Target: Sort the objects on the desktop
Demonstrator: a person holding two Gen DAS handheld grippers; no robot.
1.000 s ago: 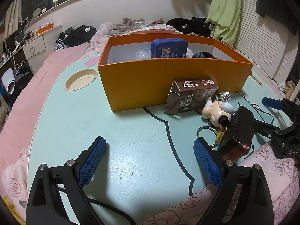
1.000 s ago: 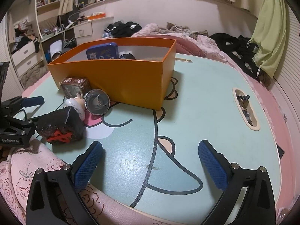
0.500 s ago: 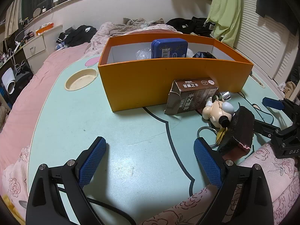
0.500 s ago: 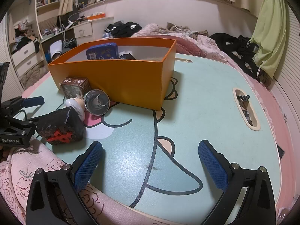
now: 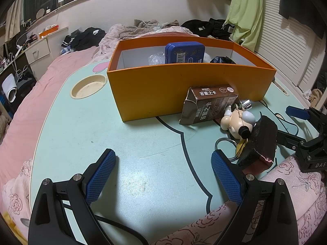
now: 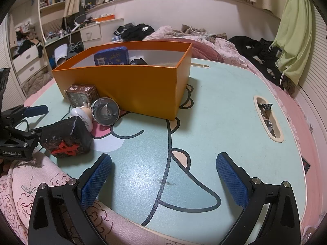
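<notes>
An orange box (image 5: 184, 85) (image 6: 132, 85) stands on the mint cartoon table (image 5: 102, 122), with a blue tin (image 5: 185, 52) (image 6: 111, 56) upright inside. Against its front lie a brown carton (image 5: 210, 104) (image 6: 81, 95), a pale figurine (image 5: 237, 122) (image 6: 81, 114), a shiny metal cup (image 6: 105, 111) and a black cube with red marks (image 5: 261, 140) (image 6: 65, 140). My left gripper (image 5: 163, 159) is open over bare table, left of the cube. My right gripper (image 6: 163, 161) is open too, to the cube's right, holding nothing.
A round cup recess (image 5: 89, 85) lies left of the box, and a slot with wrappers (image 6: 267, 118) is at the table's right. A wire ring (image 5: 224, 145) lies by the figurine. Pink floral quilt (image 6: 30, 183) covers the near edge. Bedding and clothes lie beyond.
</notes>
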